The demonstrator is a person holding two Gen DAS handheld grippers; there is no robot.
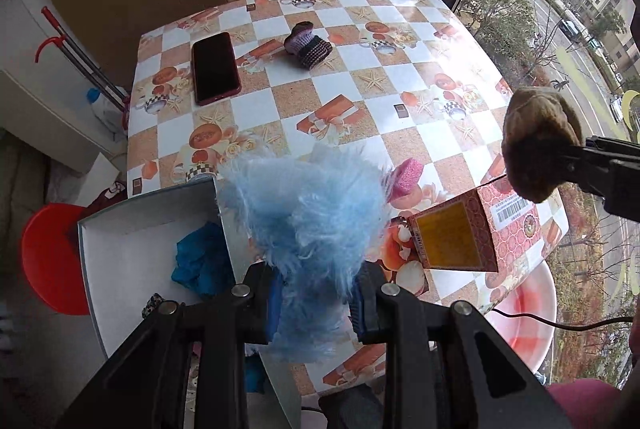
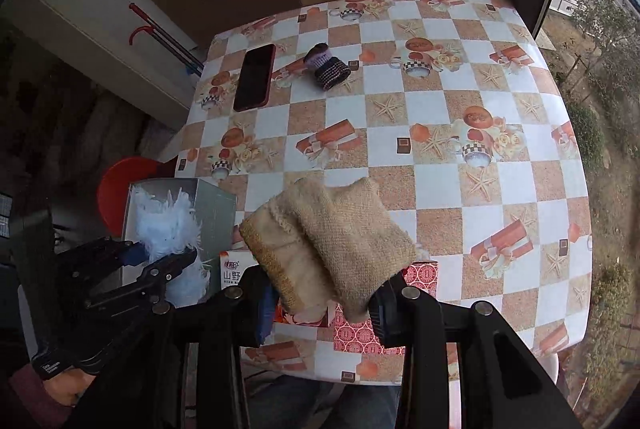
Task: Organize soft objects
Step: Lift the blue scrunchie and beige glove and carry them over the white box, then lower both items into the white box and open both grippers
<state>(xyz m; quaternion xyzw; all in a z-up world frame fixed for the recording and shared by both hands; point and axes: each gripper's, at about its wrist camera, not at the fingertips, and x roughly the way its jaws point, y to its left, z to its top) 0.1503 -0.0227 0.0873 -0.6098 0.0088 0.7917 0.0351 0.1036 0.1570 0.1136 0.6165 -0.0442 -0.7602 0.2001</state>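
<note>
Left gripper (image 1: 314, 313) was clamped on a fluffy light-blue plush (image 1: 308, 213), both blue-padded fingers (image 1: 362, 305) pressed into the fur, held above the near table edge beside the open white box (image 1: 132, 229). That box sat at the near-left corner of the table (image 1: 360, 89); inside it lay a crumpled dark-blue cloth (image 1: 202, 261), against the right wall. Nothing else in it could be made out.

Right gripper (image 2: 324, 305) was pinching a folded beige knitted cloth (image 2: 328, 245), lifted off the surface over a red patterned carton (image 2: 368, 337). In the left view the same carton (image 1: 468, 229) showed a yellow panel and barcode; whether it was open and what it held could not be told. A pink sponge-like piece (image 1: 406, 177) lay on the tablecloth just beside the plush.

Farther back: a dark phone (image 1: 216, 67) in a red case lay flat, and near it a purple-and-dark knitted roll (image 1: 308, 47), apart from the phone. Neither was in any container.

Off the table, a red stool (image 1: 52, 257) stood left of the white box.
</note>
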